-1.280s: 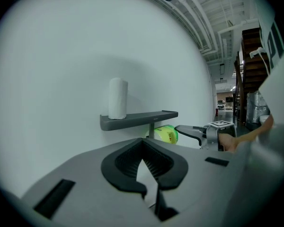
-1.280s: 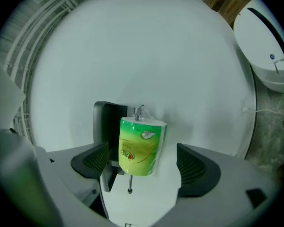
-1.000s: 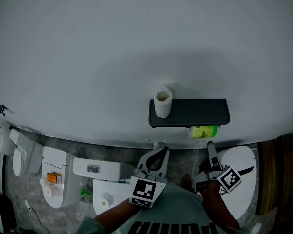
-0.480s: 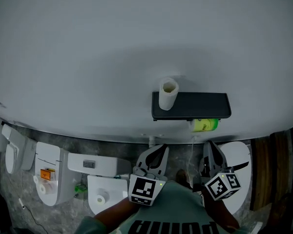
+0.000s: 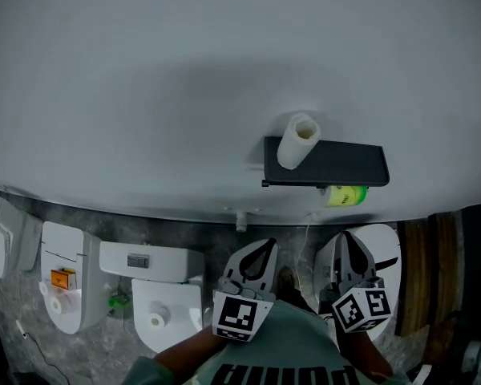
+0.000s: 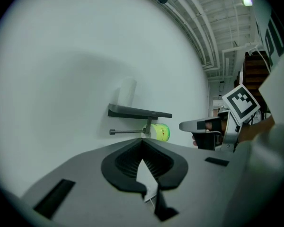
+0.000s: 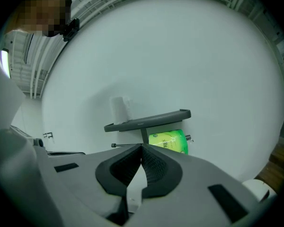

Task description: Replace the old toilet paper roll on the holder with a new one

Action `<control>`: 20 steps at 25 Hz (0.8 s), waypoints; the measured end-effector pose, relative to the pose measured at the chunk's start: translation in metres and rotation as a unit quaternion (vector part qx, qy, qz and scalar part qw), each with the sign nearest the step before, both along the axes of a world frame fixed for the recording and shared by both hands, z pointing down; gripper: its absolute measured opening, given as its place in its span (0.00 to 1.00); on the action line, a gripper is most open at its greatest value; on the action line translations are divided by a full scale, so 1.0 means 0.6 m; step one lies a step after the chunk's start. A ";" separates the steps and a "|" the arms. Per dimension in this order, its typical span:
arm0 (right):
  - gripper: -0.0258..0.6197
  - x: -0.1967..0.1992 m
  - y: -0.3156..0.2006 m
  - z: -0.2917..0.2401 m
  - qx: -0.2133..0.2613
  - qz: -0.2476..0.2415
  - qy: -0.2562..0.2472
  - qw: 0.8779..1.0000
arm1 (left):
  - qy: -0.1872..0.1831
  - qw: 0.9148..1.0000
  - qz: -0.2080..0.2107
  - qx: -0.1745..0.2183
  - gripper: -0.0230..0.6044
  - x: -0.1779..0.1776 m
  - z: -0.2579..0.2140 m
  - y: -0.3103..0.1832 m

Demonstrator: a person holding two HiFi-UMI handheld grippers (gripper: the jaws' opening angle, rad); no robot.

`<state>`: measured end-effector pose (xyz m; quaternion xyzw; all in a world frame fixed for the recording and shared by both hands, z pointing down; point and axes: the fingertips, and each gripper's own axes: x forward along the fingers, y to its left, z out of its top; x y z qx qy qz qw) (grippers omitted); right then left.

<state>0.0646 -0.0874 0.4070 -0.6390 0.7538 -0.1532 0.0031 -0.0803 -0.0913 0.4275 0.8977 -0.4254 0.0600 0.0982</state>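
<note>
two handheld grippers point at a plain white wall (image 5: 144,70). the left gripper (image 5: 264,251) has its grey fingers (image 6: 123,162) pressed together with nothing between them. the right gripper (image 5: 346,241) also has its fingers (image 7: 158,167) closed tip to tip and empty.

ahead of both pairs of fingers, and a little above them, a dark flat-topped paper holder (image 5: 337,163) is fixed to the wall. a thin metal bar (image 6: 128,132) runs beneath it. a roll in bright green wrapping (image 5: 342,195) sits on the part of the bar straight beyond the right fingers. the part of the bar beyond the left fingers is bare. a plain white toilet paper roll (image 5: 297,141) stands upright on the holder's top, at the end nearer the left fingers. neither gripper touches anything, and both are well apart from the holder.

the step in hand looks like the approach, with no roll taken off yet. as the green roll is the one mounted, it is probably the one to remove. the next move would need the right fingers to spread, reach forward around that roll, and draw it outward off its end of the bar.
</note>
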 end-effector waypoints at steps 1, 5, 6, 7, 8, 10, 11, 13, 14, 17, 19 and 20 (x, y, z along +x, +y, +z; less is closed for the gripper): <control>0.05 -0.004 0.002 0.000 -0.002 0.004 0.004 1.000 | 0.002 1.000 0.003 -0.007 0.04 -0.004 0.005 0.004; 0.05 -0.016 0.010 -0.004 -0.008 0.010 0.018 1.000 | 0.017 1.000 0.012 -0.018 0.04 -0.011 0.015 0.012; 0.05 -0.017 0.013 -0.005 -0.009 0.010 0.022 1.000 | 0.021 1.000 0.014 -0.019 0.04 -0.012 0.015 0.015; 0.05 -0.020 0.015 -0.005 -0.010 0.010 0.024 1.000 | 0.022 0.999 0.014 -0.018 0.04 -0.014 0.014 0.019; 0.05 -0.023 0.017 -0.006 -0.010 0.008 0.025 1.000 | 0.022 1.000 0.013 -0.014 0.04 -0.017 0.012 0.021; 0.05 -0.031 0.017 -0.006 -0.006 0.000 0.023 1.000 | 0.019 1.000 0.005 0.001 0.04 -0.025 0.007 0.022; 0.05 -0.034 0.018 -0.006 -0.004 -0.005 0.021 1.000 | 0.017 1.000 0.000 0.007 0.04 -0.028 0.005 0.022; 0.05 -0.036 0.021 -0.005 0.001 -0.015 0.023 1.000 | 0.014 1.000 -0.006 0.004 0.04 -0.030 -0.001 0.028; 0.05 -0.035 0.024 -0.006 0.004 -0.020 0.027 0.999 | 0.012 1.000 -0.009 0.003 0.04 -0.029 -0.004 0.032; 0.05 -0.029 0.039 -0.015 0.016 -0.031 0.034 0.999 | 0.006 1.000 -0.014 0.012 0.04 -0.014 -0.018 0.048; 0.05 -0.021 0.056 -0.021 0.022 -0.042 0.045 0.998 | 0.004 1.000 -0.014 0.013 0.04 0.004 -0.024 0.064; 0.05 -0.016 0.067 -0.021 0.025 -0.049 0.053 0.997 | 0.002 1.000 -0.015 0.014 0.04 0.015 -0.025 0.072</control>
